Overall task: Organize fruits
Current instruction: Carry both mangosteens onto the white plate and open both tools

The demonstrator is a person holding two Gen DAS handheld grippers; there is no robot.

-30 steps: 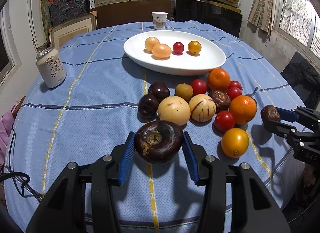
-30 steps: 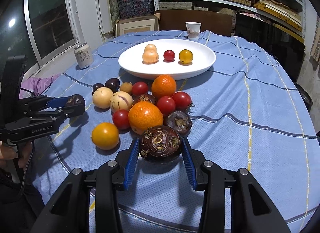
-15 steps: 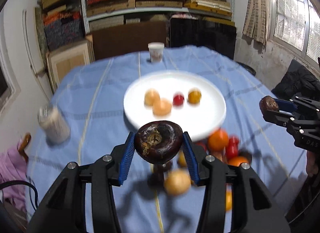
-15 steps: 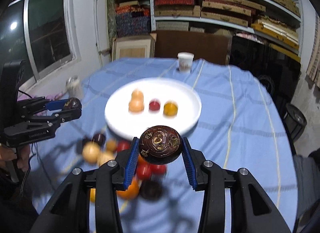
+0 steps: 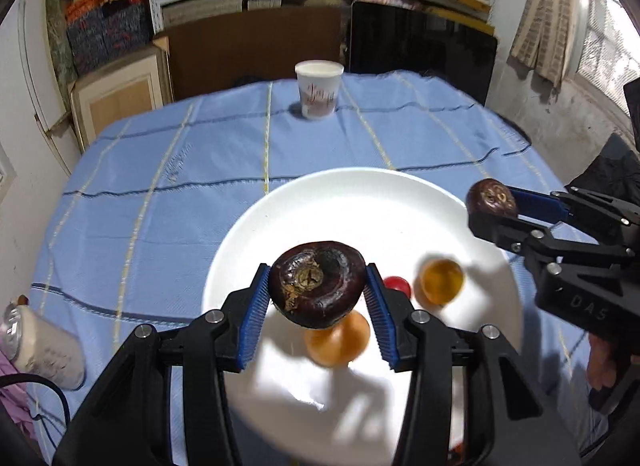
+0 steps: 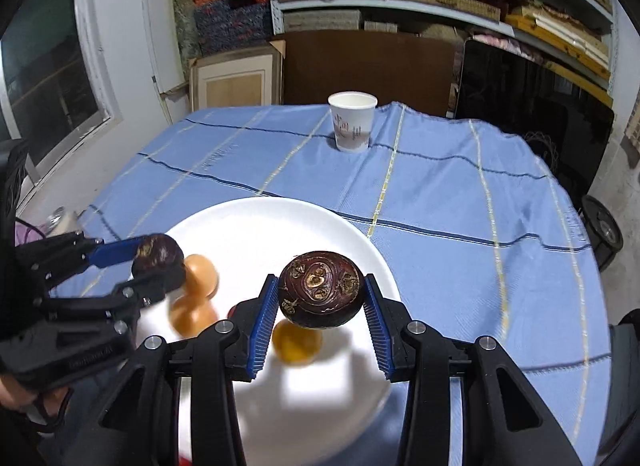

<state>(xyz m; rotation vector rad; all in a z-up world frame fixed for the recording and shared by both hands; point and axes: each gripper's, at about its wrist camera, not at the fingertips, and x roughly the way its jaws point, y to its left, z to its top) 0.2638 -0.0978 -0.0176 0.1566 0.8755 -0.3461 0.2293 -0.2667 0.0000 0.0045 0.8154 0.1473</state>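
Blue checked cloth covering desk point(image 5: 160, 193); left gripper point(image 5: 316, 298) and right gripper point(image 6: 320, 302) each clamping dark wrinkled round fruit point(image 5: 316, 284) point(image 6: 321, 294) between jaws, hovering over white oval plate point(image 5: 360, 201), likely for dropping.

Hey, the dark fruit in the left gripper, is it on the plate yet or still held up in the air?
Held in the air. The dark fruit sits clamped between the left gripper's blue pads, above the white plate, not resting on it.

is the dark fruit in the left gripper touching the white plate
Apart. The left wrist view shows the dark fruit clamped between the left gripper's blue pads, held above the white plate.
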